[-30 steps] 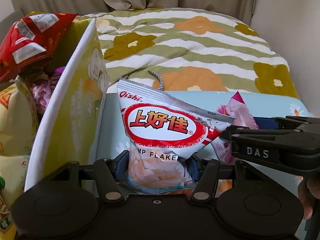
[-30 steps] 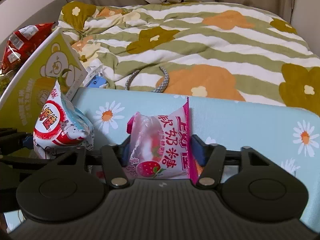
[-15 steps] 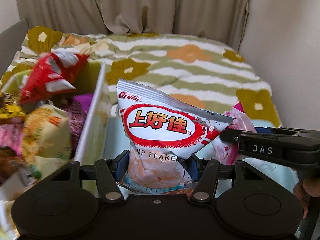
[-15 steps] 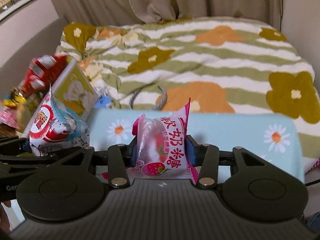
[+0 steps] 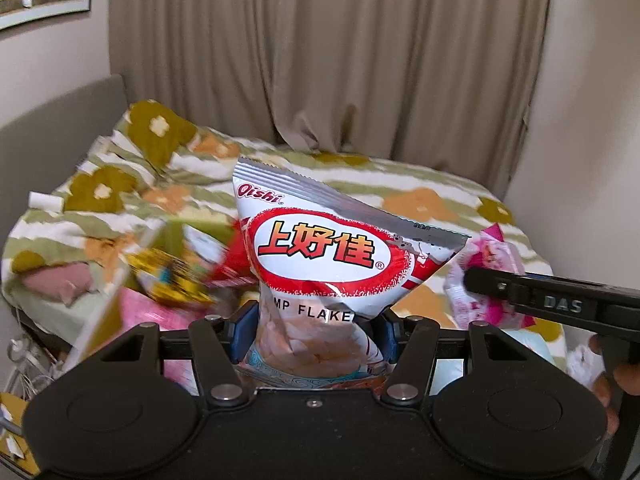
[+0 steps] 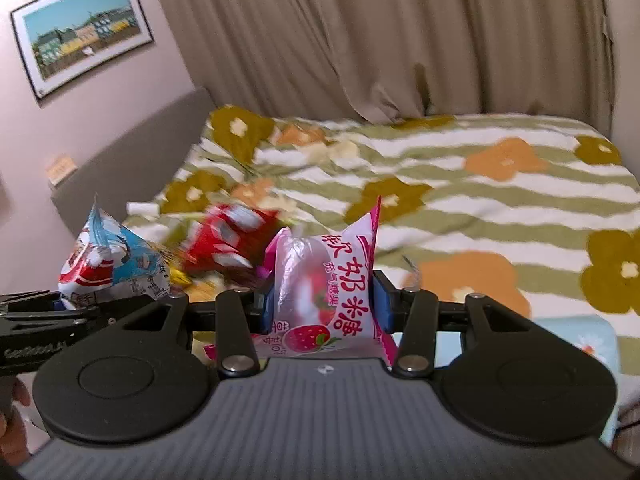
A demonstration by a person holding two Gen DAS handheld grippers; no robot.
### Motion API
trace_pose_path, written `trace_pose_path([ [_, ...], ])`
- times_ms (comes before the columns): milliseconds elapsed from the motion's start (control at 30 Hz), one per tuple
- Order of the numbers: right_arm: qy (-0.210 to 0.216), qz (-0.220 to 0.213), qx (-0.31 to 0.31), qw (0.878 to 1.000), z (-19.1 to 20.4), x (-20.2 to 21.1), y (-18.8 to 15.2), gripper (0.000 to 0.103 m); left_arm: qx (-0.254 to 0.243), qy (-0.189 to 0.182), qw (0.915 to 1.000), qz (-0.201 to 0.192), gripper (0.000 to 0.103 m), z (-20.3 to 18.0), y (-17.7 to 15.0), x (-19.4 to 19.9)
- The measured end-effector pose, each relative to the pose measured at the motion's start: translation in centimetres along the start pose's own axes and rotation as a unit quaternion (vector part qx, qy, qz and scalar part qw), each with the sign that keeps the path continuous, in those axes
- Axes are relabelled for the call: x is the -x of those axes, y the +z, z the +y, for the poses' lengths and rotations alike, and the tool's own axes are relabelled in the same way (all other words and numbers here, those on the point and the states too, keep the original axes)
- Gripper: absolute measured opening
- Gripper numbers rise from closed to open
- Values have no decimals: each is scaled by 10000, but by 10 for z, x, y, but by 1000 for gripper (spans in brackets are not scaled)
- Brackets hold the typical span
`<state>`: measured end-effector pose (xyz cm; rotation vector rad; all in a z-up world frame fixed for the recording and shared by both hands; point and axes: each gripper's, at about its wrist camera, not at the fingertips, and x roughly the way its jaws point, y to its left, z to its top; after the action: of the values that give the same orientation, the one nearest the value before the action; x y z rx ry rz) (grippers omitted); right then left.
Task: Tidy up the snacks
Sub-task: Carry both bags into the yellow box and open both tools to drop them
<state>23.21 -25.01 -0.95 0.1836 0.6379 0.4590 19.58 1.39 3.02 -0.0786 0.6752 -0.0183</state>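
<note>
My left gripper is shut on a white and red Oishi shrimp flakes bag and holds it upright in the air. The bag also shows at the left of the right wrist view. My right gripper is shut on a pink strawberry candy bag, also held up; it shows at the right of the left wrist view. Below and to the left sits a box with several snack bags, blurred, among them a red bag.
A bed with a green striped floral quilt fills the background. Beige curtains hang behind it. A framed picture hangs on the left wall. A light blue daisy-print surface shows at the lower right.
Both grippers have risen with their bags; the views have tilted up from the daisy-print surface and box wall towards the curtains. The snack box now lies lower in view.
</note>
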Motion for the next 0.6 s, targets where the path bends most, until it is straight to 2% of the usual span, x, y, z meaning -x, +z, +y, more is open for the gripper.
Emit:
trace_pose_path([
  [267,11,-243,-37,9997,82,-9,13,61,-25,-64,9999,118,63,77,20,-11],
  [433,-110,-192,-111,9997,125,-29,13,61,-93,-266,9990,354,63,113,25,-34],
  [533,-260,-173,-186,9993,143,-39,10,61,-120,-513,9972,537,64,127,25,-51],
  [600,-400,-175,-266,9987,153,-44,7,61,-166,-698,9953,643,76,131,26,-58],
])
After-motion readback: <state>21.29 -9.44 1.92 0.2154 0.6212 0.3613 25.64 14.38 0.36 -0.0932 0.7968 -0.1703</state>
